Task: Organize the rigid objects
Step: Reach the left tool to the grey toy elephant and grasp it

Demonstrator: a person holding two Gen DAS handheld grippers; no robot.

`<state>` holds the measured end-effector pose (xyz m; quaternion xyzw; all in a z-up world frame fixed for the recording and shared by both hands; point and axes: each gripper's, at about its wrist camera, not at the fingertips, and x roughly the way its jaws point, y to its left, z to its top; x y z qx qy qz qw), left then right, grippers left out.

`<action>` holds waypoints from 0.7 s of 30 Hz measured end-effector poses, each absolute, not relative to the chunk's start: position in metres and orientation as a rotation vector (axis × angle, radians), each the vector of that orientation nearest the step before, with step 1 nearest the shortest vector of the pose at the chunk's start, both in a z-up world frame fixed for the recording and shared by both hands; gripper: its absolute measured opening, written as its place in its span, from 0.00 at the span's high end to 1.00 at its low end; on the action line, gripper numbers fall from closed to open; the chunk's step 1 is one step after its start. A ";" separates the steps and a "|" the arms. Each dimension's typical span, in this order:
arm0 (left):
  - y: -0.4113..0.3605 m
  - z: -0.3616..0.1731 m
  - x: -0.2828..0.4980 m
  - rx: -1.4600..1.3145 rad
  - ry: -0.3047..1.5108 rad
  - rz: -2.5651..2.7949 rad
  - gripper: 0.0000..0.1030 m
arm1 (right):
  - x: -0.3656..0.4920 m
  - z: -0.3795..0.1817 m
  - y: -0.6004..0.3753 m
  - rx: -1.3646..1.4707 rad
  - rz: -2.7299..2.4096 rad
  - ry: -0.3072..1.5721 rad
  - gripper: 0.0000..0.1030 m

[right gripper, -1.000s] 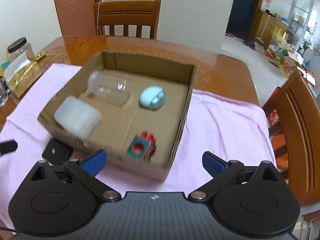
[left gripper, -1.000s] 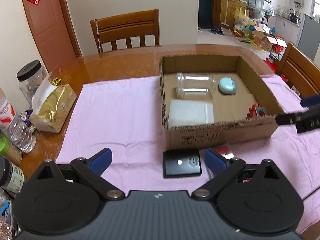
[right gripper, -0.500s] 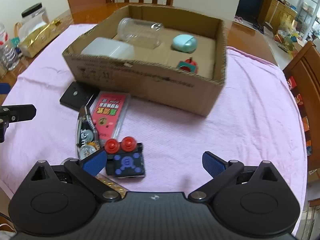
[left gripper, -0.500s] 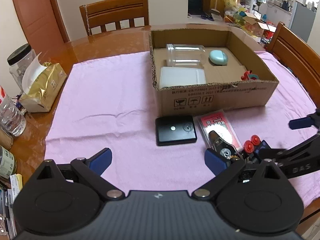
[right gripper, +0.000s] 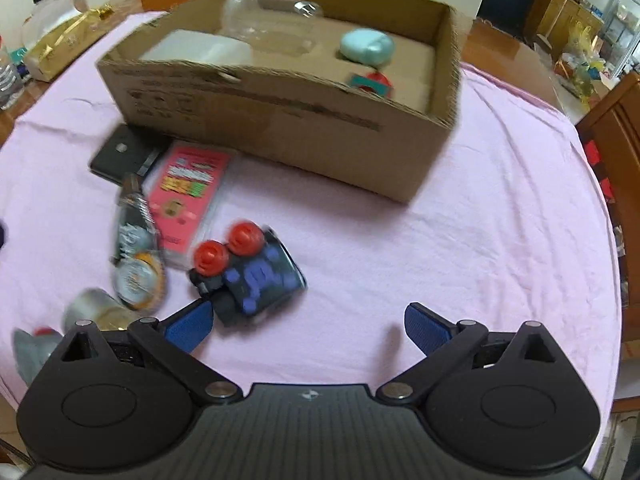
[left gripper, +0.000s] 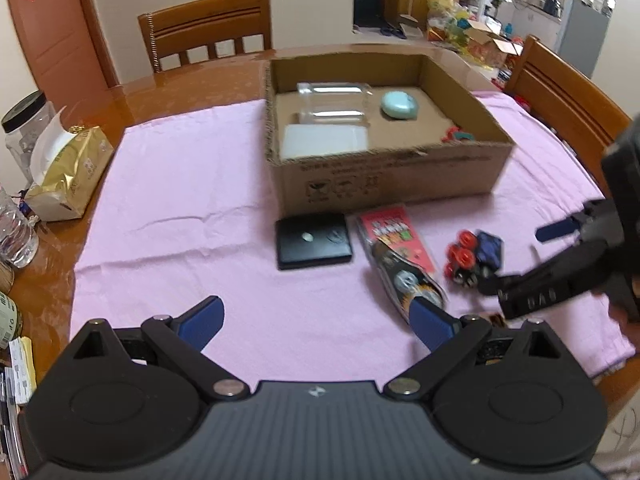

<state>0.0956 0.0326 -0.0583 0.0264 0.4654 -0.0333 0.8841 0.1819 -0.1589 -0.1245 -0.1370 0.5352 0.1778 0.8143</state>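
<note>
Your right gripper (right gripper: 306, 326) hangs with jaws apart, empty, just over the dark blue toy (right gripper: 256, 270) on the pink cloth (right gripper: 460, 240); its red knobs point toward the cardboard box (right gripper: 280, 120). Your left gripper (left gripper: 316, 320) is spread too.

To my left on the wooden table (left gripper: 192, 84): gold tissue pack (left gripper: 70, 172), black-lidded clear jar (left gripper: 24, 128) behind it, water bottle (left gripper: 16, 232) at the edge. Pink cloth (left gripper: 180, 200) covers the tabletop. Wooden chair (left gripper: 208, 28) beyond; another chair (left gripper: 568, 96) at my right
</note>
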 end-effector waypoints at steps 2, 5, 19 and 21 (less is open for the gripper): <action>0.028 -0.058 0.089 0.057 0.970 -0.106 0.04 | 0.182 -0.121 -0.169 -0.276 0.411 1.134 0.00; 0.023 -0.060 0.081 0.073 0.973 -0.146 0.04 | 0.180 -0.116 -0.183 -0.251 0.461 1.119 0.00; 0.022 -0.085 0.032 0.278 0.931 -0.484 0.04 | 0.123 -0.135 -0.214 -0.244 0.373 1.114 0.00; 0.019 -0.094 0.030 0.303 0.930 -0.538 0.04 | 0.114 -0.133 -0.212 -0.246 0.353 1.109 0.00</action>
